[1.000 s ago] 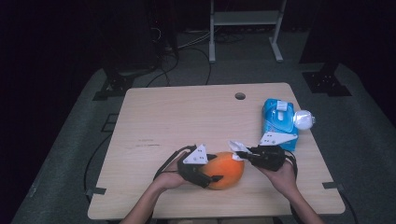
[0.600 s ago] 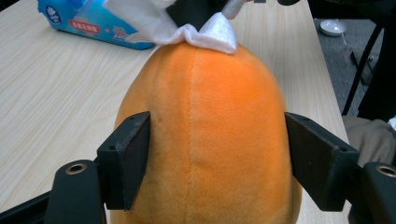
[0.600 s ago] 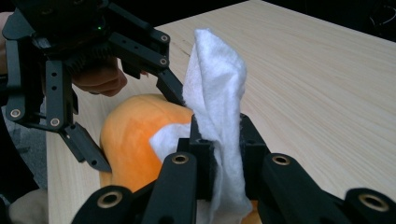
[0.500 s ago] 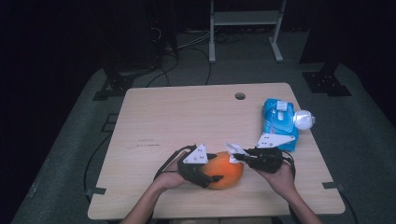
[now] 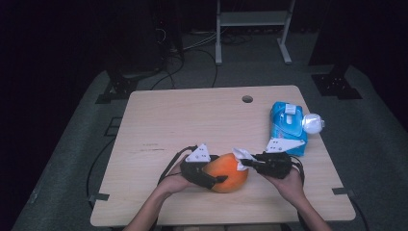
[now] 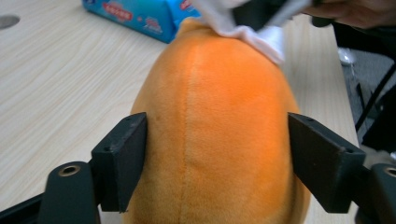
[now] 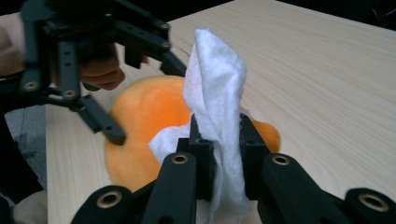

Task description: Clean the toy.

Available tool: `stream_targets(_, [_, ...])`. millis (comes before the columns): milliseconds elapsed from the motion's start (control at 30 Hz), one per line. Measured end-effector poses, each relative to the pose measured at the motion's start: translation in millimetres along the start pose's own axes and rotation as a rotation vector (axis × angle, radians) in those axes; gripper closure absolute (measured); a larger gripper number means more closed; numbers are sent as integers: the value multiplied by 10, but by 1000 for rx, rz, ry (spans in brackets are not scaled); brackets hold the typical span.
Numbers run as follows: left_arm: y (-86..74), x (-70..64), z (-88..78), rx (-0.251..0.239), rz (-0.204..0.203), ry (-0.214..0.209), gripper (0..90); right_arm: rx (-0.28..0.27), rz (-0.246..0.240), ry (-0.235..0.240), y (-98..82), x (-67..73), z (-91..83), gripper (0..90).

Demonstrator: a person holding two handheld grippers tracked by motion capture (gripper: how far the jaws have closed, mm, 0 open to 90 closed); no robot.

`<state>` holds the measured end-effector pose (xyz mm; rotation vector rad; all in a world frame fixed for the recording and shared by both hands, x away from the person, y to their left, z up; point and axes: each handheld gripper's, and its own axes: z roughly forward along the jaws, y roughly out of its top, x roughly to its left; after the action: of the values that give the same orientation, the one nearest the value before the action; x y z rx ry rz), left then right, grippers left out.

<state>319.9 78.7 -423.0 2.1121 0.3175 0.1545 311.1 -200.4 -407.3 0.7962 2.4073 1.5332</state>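
Observation:
An orange plush toy [image 5: 230,173] lies near the table's front edge. My left gripper [image 5: 221,172] has a jaw on each side of it. In the left gripper view both pads still touch the toy [image 6: 215,126], though the jaws have just been opening. My right gripper [image 5: 246,162] reaches in from the right, shut on a white wipe [image 5: 242,155]. In the right gripper view the wipe [image 7: 215,93] stands up between the black fingers and rests on the toy [image 7: 140,126]. In the left gripper view the wipe [image 6: 243,23] lies on the toy's far end.
A blue pack of wipes [image 5: 287,122] lies at the table's right side with a white round object [image 5: 312,123] beside it. A cable hole [image 5: 247,99] sits near the far edge of the table [image 5: 183,120]. Dark floor, cables and stands surround it.
The right gripper has shifted slightly left with the wipe, onto the toy's end. The left hand has stayed on the toy.

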Motion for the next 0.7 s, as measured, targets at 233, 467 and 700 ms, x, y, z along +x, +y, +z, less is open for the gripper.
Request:
stream_targets(233, [31,-74,20,10,69,-20,269,-6,72,-23,-87,-204,-50,795])
stream_targets(467, [23,-92,11,11,98,-45,265,-2,97,-33,-111,-268,-60,794])
stream_targets(700, [13,-88,-3,16,104,-55,260,2,127,-32,-132,-315,-56,794])
